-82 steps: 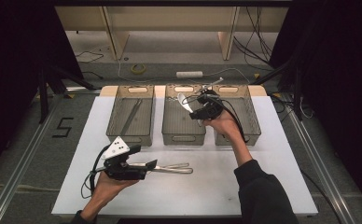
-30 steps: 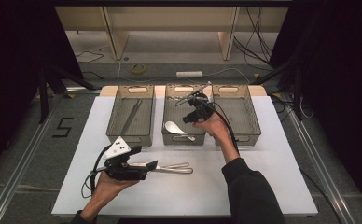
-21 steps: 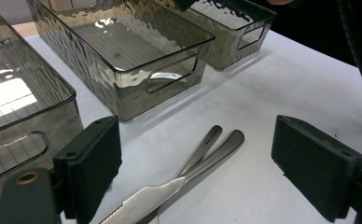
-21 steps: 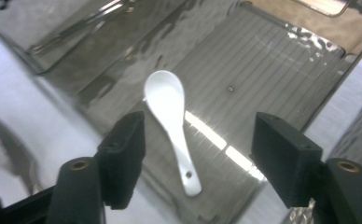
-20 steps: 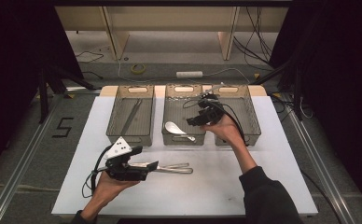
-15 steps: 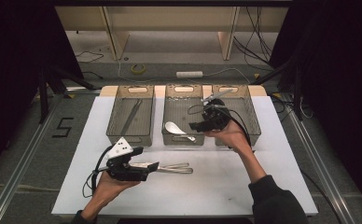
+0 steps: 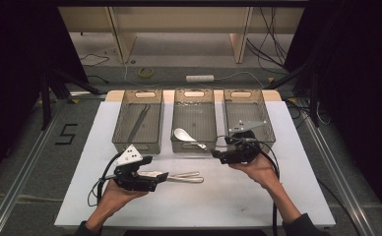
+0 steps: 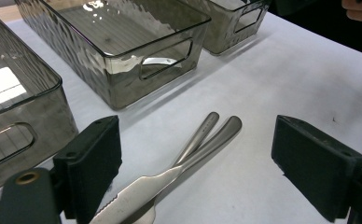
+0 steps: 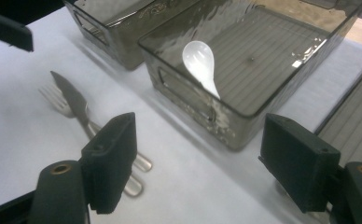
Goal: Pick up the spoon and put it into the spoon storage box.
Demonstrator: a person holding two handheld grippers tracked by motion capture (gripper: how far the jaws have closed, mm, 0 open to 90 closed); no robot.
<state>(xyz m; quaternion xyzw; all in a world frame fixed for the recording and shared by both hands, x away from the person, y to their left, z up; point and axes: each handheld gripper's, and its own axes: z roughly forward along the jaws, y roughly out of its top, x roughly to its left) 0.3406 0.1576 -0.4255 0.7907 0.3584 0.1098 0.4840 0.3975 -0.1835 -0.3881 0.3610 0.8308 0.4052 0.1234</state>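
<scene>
White spoon [image 7: 186, 137] now lies in the middle bin [image 7: 194, 105]. Right gripper [image 7: 217, 156] pulled back, jaws just opened wide, empty. Left gripper [image 7: 165, 177] jaws wide, unclamped around knife [image 8: 142, 191] and fork [image 9: 58, 102]: next.

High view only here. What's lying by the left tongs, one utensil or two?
Observer: Two. A serrated knife lies on a fork, with the handles side by side between the open left tongs.
Operator: Gripped?
Observer: No, both pads stand clear of the handles.
Operator: Right tongs?
Observer: The right tongs have just been opening and nothing is between them. They face the white spoon, whose handle leans on the near wall of the middle bin.
</scene>
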